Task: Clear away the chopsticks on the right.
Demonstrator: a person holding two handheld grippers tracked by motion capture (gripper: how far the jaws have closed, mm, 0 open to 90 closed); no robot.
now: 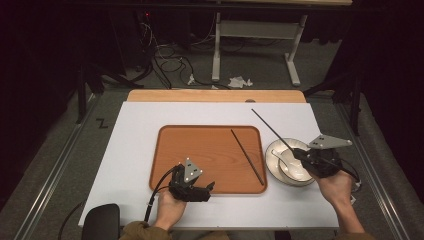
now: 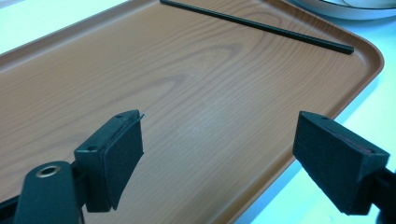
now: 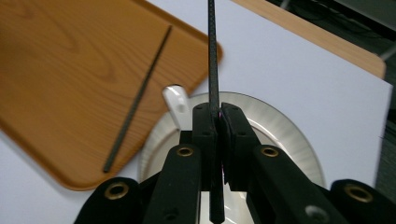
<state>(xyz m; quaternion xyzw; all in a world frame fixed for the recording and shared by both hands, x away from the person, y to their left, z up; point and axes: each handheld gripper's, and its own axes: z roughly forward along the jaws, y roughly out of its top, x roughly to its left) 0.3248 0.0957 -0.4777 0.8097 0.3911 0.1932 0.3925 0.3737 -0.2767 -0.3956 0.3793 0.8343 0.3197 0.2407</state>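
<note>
High view: one chopstick (image 1: 247, 156) lies on the tray (image 1: 170, 165) toward 3 o'clock. The right claw (image 1: 301, 155) holds the second chopstick (image 1: 272, 129) above the bowl (image 1: 272, 152), its tip pointing to 11 o'clock.

Left gripper view: the left claw (image 2: 219, 154) gapes wide over the tray, holding nothing.

Right gripper view: jaws clamped on the second chopstick, a spoon (image 3: 175, 105) in the bowl beneath. Judging so, half is done; the held stick must join its mate.

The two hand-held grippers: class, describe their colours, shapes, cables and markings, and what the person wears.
Each hand-held gripper, left and right, is black with two blocky padded jaws, brass-coloured rivets and a grey three-cornered plate with pale dots on top. A black cable trails from the left one. Olive-brown sleeves show at the wrists.
</note>
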